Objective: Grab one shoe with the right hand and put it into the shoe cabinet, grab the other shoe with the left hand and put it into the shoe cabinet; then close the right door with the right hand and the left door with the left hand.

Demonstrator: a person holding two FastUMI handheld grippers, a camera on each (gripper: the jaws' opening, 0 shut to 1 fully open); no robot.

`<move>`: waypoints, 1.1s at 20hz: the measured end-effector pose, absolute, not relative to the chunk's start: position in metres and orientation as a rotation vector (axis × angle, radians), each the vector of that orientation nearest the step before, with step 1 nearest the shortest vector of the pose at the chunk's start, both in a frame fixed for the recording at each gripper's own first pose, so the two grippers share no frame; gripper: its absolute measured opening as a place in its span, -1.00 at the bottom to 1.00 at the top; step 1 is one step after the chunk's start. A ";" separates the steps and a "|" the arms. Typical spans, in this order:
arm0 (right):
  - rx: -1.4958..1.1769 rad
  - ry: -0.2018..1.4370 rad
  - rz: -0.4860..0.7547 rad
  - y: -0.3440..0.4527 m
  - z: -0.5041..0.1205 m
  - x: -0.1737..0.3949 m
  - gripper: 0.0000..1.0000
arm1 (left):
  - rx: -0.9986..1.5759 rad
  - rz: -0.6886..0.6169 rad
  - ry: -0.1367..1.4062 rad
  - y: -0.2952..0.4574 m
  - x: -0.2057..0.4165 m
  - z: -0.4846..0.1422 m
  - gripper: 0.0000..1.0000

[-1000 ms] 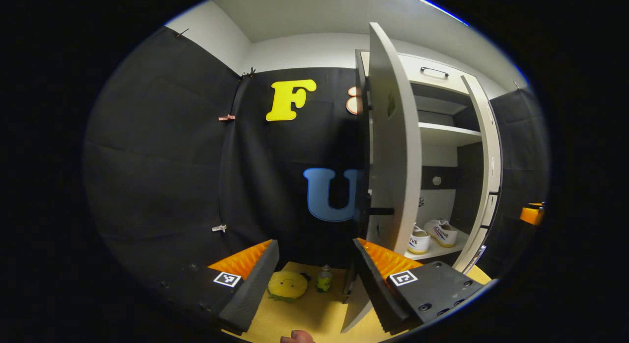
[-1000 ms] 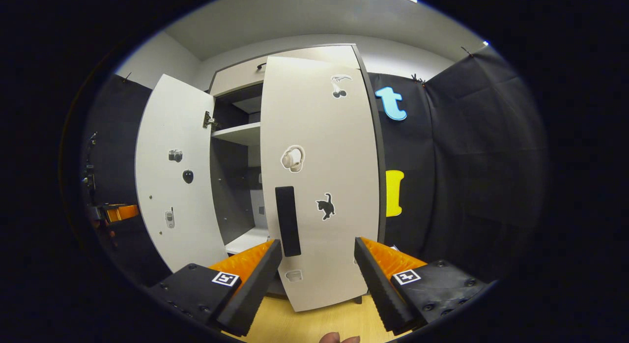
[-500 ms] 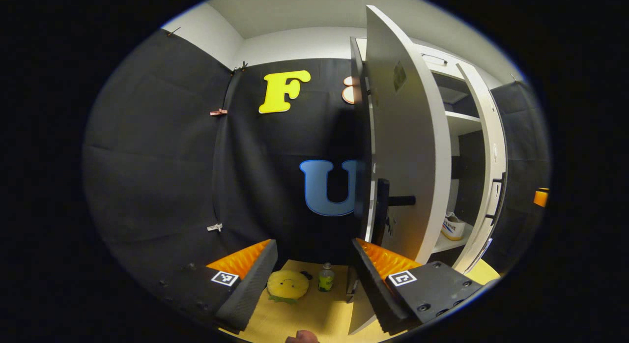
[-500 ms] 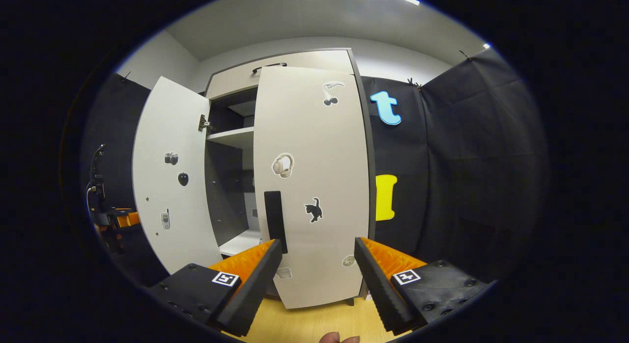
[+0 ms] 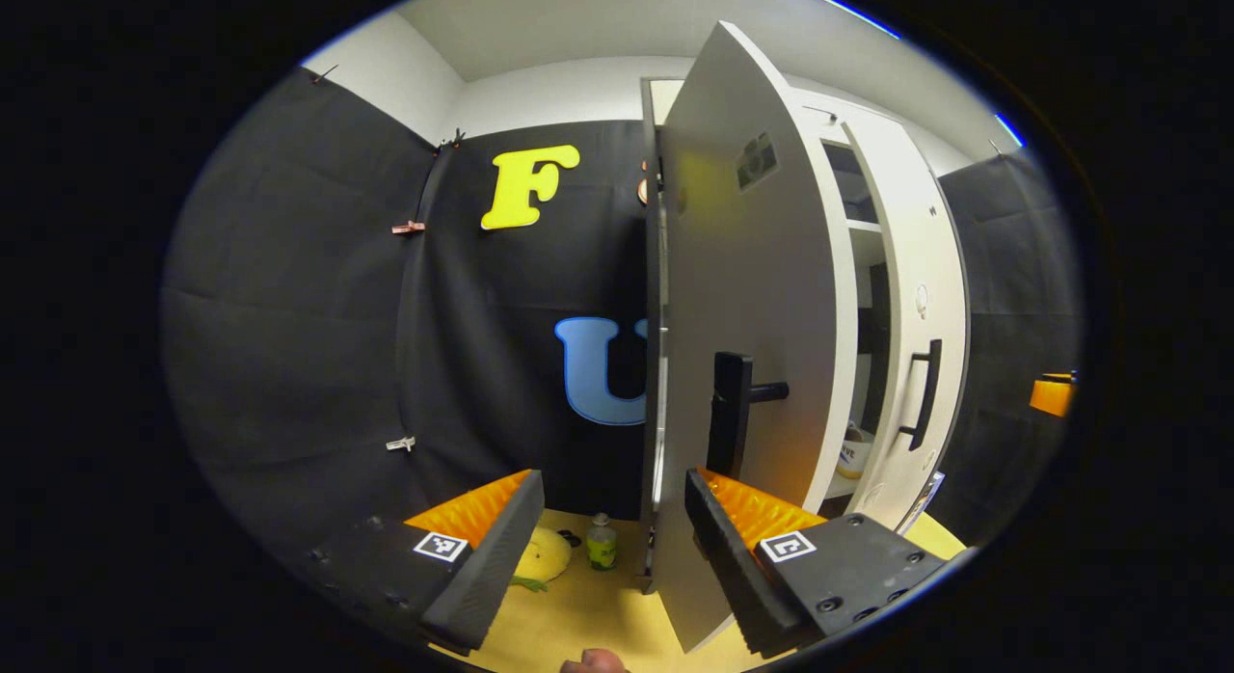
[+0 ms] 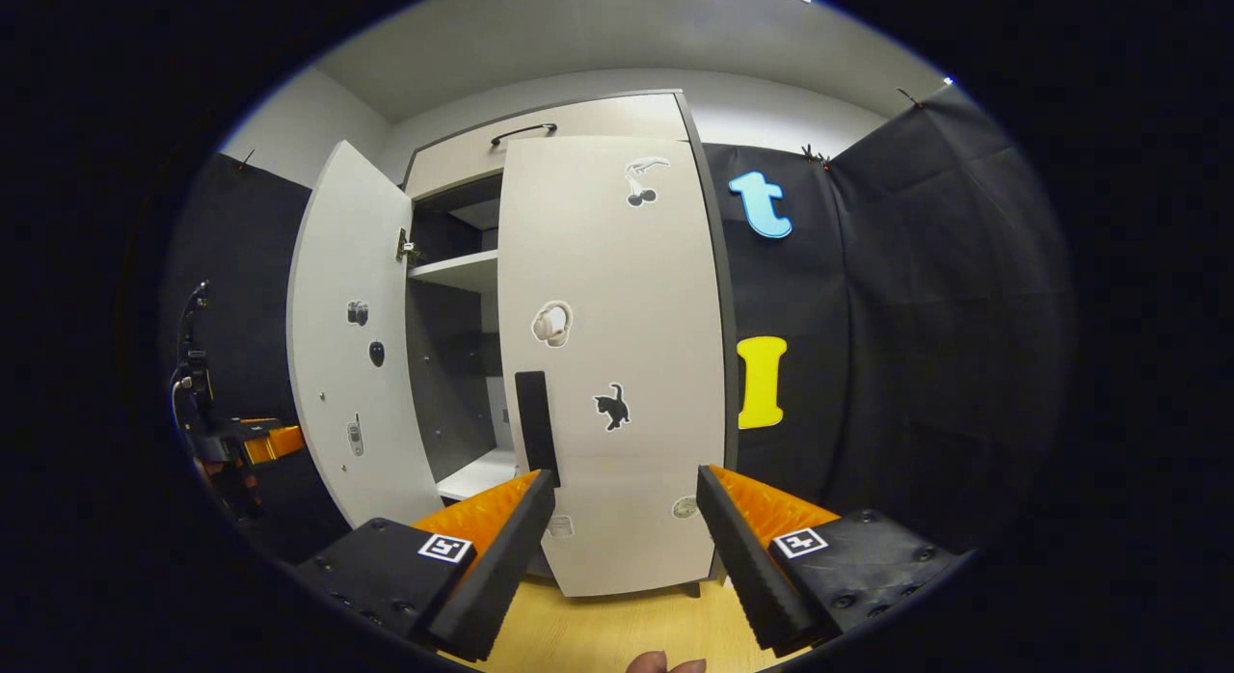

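Behind the half-closed left door, a shoe bears unreadable lettering; both hand-held grippers gape, holding nothing.

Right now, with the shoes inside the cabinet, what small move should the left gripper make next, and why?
Probably push the left door further toward the cabinet. It stands partly open, a gap remains between it and the nearly closed right door, and a shoe shows through it. The left gripper is open beside the door's handle.

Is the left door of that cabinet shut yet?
No, the left door is partly open: it angles out from the cabinet, leaving a gap showing a shelf inside.
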State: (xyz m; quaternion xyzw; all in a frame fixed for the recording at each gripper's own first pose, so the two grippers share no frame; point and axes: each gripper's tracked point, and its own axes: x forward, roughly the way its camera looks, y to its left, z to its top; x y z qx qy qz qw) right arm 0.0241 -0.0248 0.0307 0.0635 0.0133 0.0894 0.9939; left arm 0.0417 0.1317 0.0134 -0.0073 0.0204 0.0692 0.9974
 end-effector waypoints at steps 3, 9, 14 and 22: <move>0.145 0.029 0.192 -0.030 0.031 0.027 0.95 | -0.024 0.114 0.040 0.104 0.049 0.013 0.88; 0.150 -0.055 0.224 -0.029 0.049 0.033 0.96 | -0.089 0.042 0.014 0.050 0.059 0.019 0.90; 0.112 -0.064 0.202 -0.030 0.048 0.035 0.95 | -0.091 0.032 0.000 0.030 0.055 0.026 0.90; 0.140 0.003 0.157 -0.034 0.031 0.030 0.96 | -0.081 0.011 0.013 0.016 0.032 0.023 0.90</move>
